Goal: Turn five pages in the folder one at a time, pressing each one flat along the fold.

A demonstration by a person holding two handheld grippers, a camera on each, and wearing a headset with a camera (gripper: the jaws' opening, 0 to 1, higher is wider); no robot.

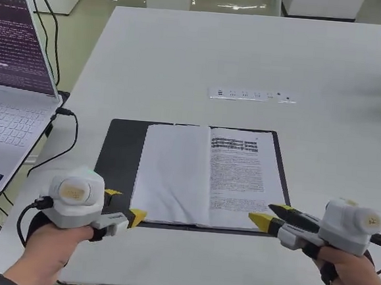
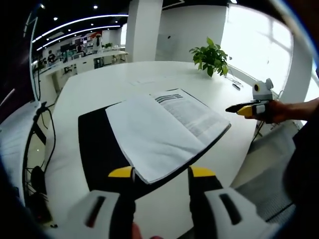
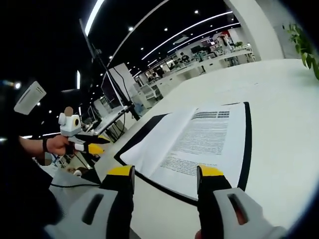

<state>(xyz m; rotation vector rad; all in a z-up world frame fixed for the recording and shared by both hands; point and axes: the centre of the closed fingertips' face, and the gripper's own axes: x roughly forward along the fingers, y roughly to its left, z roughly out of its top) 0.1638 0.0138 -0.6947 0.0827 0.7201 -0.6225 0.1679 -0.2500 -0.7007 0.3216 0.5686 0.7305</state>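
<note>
Desk: white desk [image 1: 185, 43], smooth top; laptop [image 1: 9, 95] at the left edge of the head view; power strip [image 1: 250, 94] above centre; plant [image 2: 212, 57] at the upper right of the left gripper view
Room: open office; ceiling light strips, a white pillar, bright windows
Folder: black folder [image 1: 118, 156] lies open at centre, near the desk's front edge; blank page [image 1: 171, 174] on its left, printed page [image 1: 240, 176] on its right
Left tool: left tool [image 1: 124, 204] at lower left; jaws wide apart, empty; just beside the folder's near-left corner
Right tool: right tool [image 1: 267, 216] at lower right; jaws apart, gripping nothing; tips by the folder's near-right corner
</note>
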